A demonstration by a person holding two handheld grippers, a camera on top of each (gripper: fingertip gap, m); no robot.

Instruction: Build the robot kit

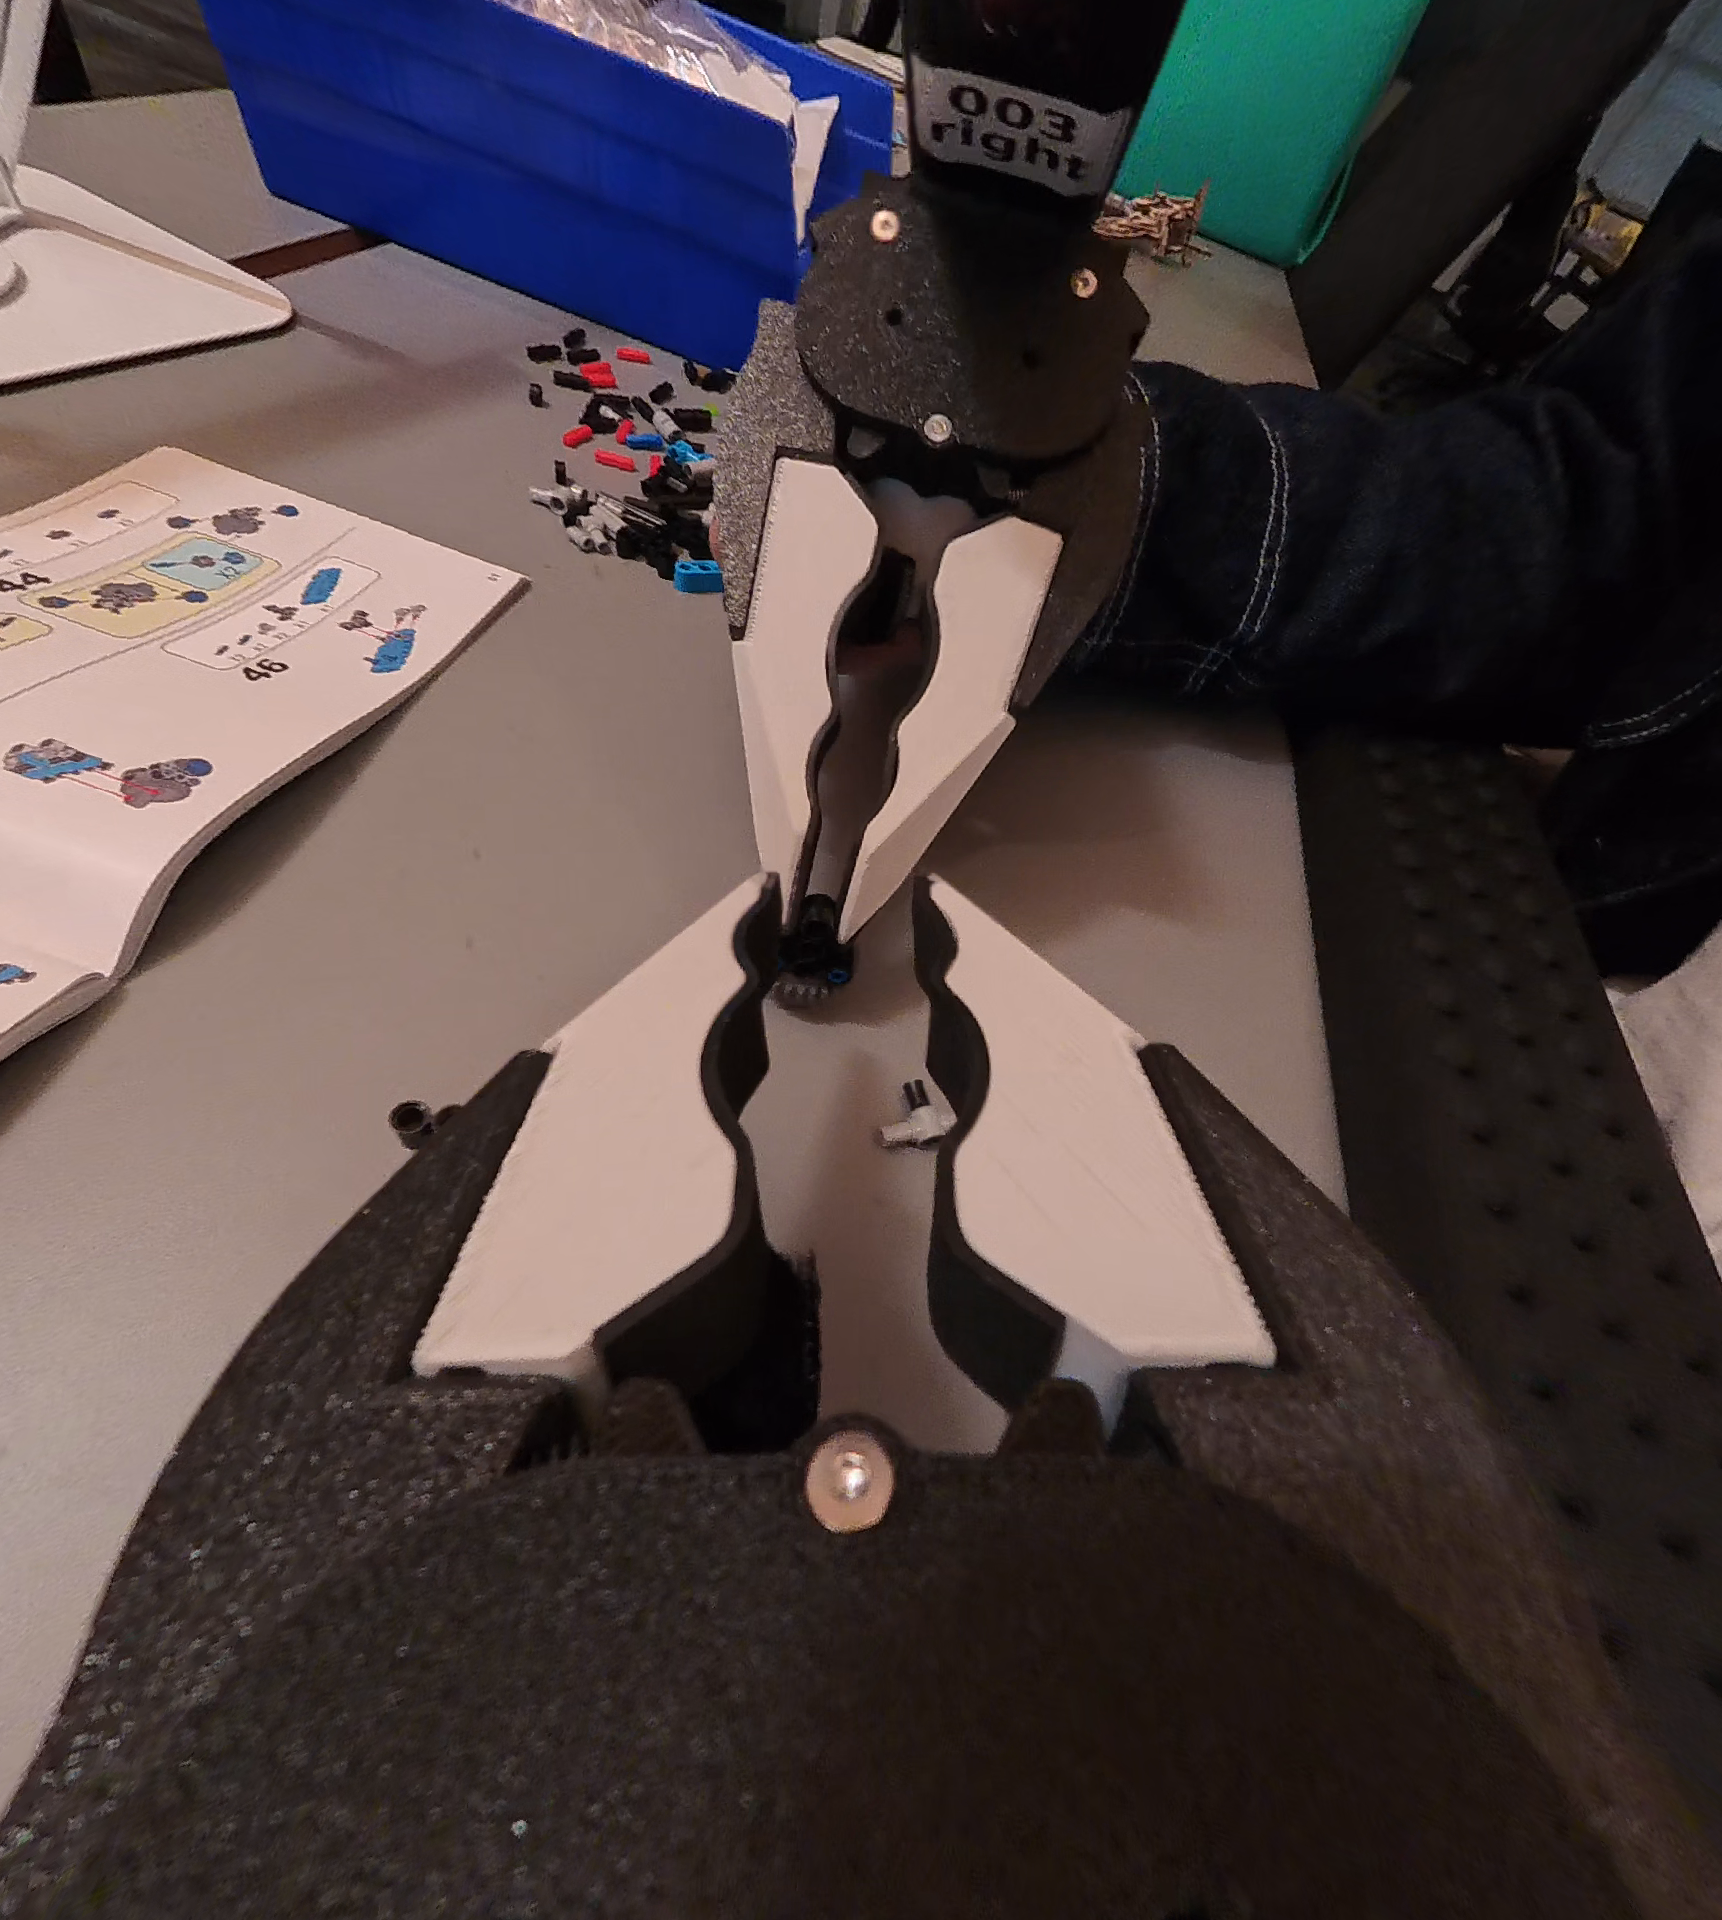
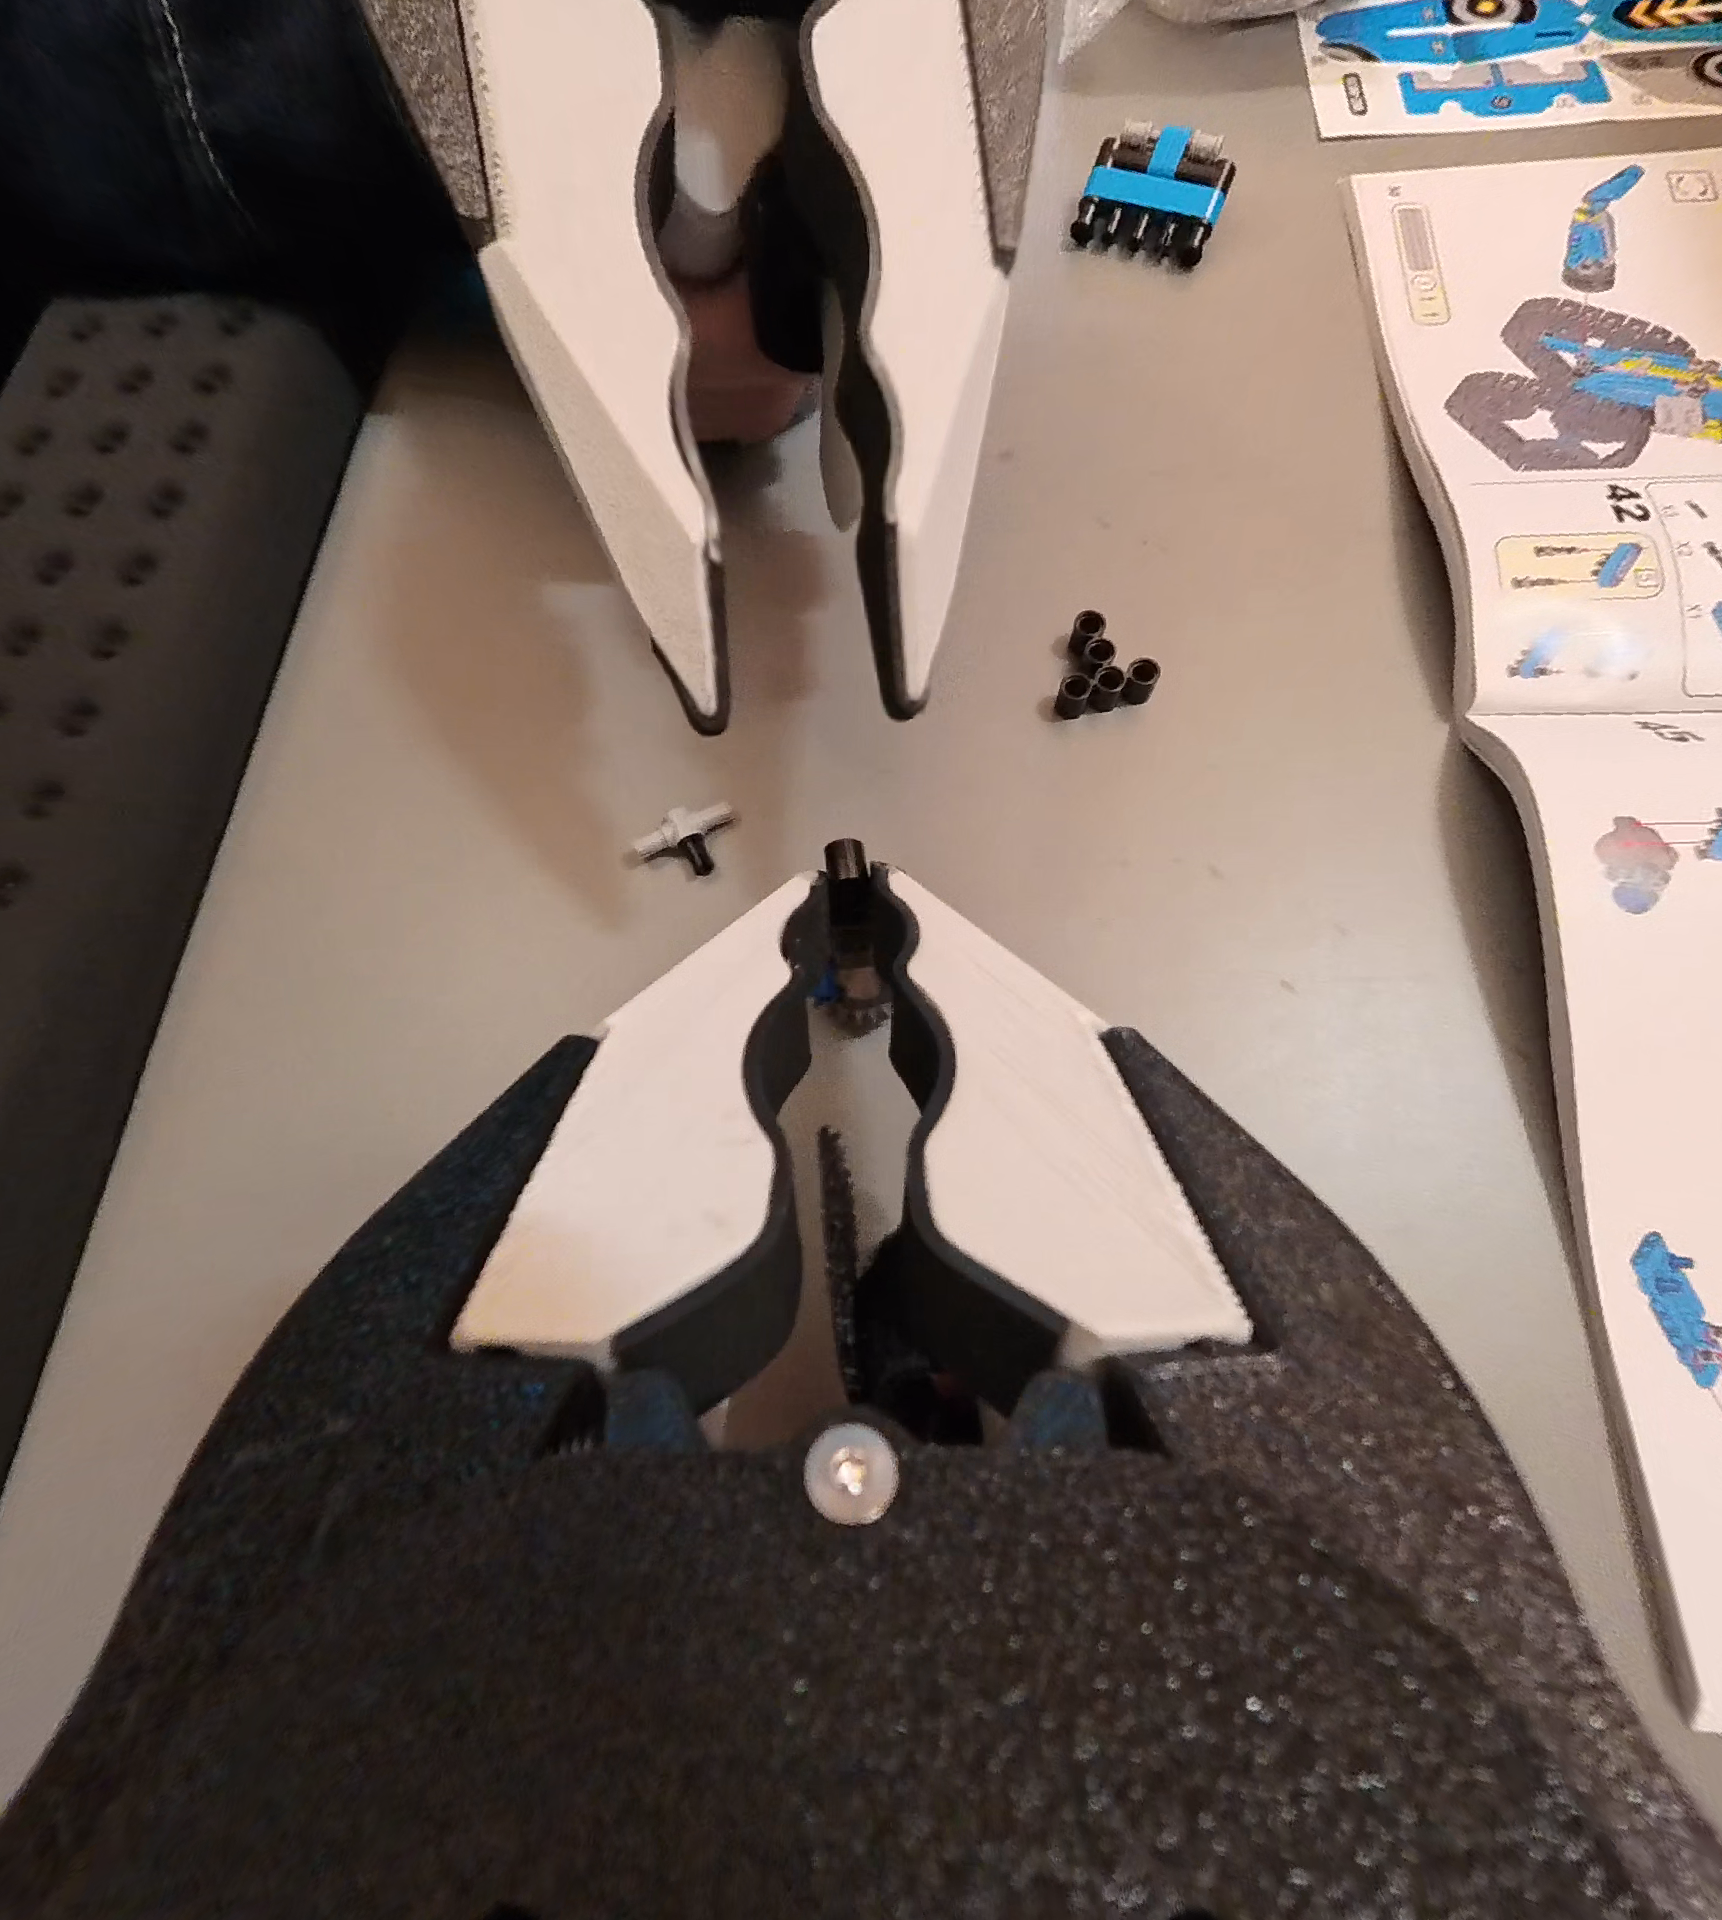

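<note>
Grey tabletop (image 1: 337,1039), left wrist view. Left gripper (image 1: 841,904): white fingers with black wavy pads, jaws apart, nothing between them. Lying on the table between its fingers, close to the right one: small grey-and-black connector piece (image 1: 911,1122). Right gripper (image 1: 815,914) comes in from the far side, tips down, jaws clamped on a small black pin assembly (image 1: 813,940) with a blue bit and a grey gear at its lower end; the assembly sits just beyond the left gripper's tips. A dark denim sleeve (image 1: 1459,561) lies at right behind it. Far centre: scatter of loose small parts (image 1: 628,447), black, red, blue and grey. Behind them, a blue bin (image 1: 545,177). Left: open instruction booklet (image 1: 161,707). Far left: white stand base (image 1: 57,301). Near the left finger, a single black bush (image 1: 413,1119).

Right wrist view. Right gripper (image 2: 849,883): jaws closed on the black pin assembly (image 2: 849,914), its end poking past the tips. Left gripper (image 2: 803,712) opposite, jaws apart, empty. Connector piece (image 2: 685,831) on the table, left of centre between the two grippers. Right of the left gripper: black angled beam (image 2: 1106,670); farther off, a blue-and-black subassembly (image 2: 1153,203). Right edge: instruction booklet (image 2: 1615,727). Left: dark perforated pad (image 2: 57,727).
</note>
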